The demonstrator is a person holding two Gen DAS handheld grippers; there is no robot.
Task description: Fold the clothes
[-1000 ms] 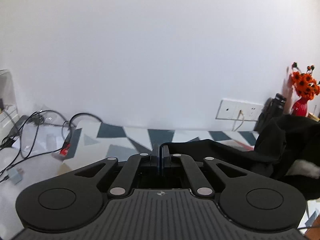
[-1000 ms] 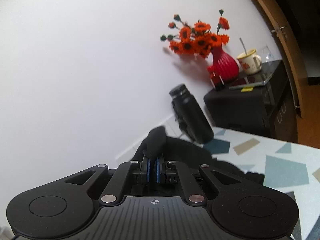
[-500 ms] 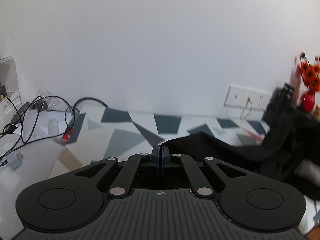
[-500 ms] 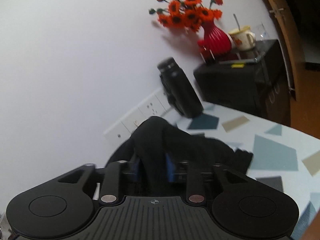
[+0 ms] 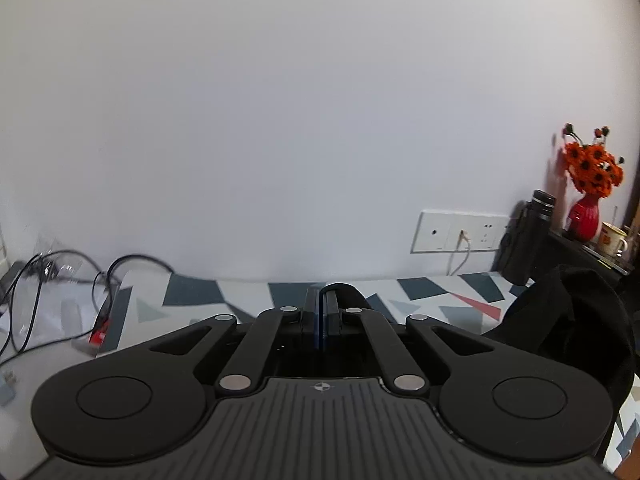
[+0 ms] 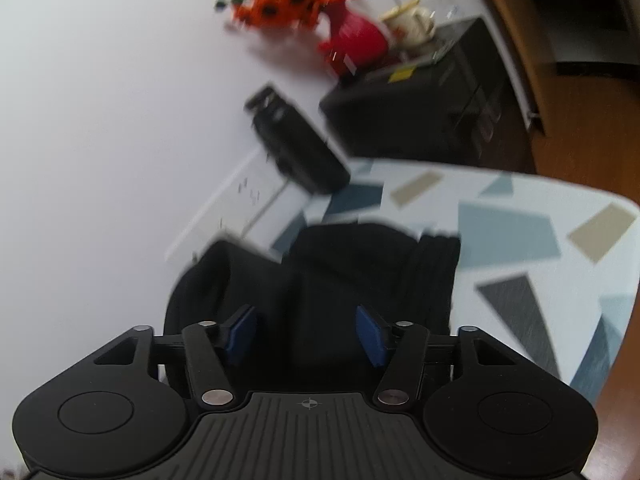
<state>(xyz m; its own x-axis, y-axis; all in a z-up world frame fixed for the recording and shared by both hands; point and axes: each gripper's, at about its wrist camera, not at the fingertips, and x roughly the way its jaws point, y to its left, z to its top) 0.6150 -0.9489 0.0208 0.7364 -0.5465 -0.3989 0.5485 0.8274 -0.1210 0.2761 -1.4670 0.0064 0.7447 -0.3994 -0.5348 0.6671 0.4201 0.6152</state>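
A black garment (image 5: 560, 320) is bunched at the right of the patterned table (image 5: 424, 292) in the left wrist view. My left gripper (image 5: 321, 300) is shut, with a thin black fold of that garment (image 5: 348, 294) pinched at its tip. In the right wrist view the same black garment (image 6: 360, 264) lies heaped on the table near the wall. My right gripper (image 6: 306, 334) hangs just over it, open, its blue pads (image 6: 242, 332) wide apart and gripping nothing. The picture there is blurred.
A black bottle (image 5: 528, 240) stands by the wall socket (image 5: 456, 232). A red vase of orange flowers (image 5: 584, 216) and a mug (image 5: 612, 238) sit on a black cabinet (image 6: 420, 112). Cables (image 5: 40, 280) lie at the left. The table's rounded edge (image 6: 616, 340) is at the right.
My right gripper has opened and let go of the black garment, which now lies heaped below it. The left gripper stays shut on the cloth and has swung a little.
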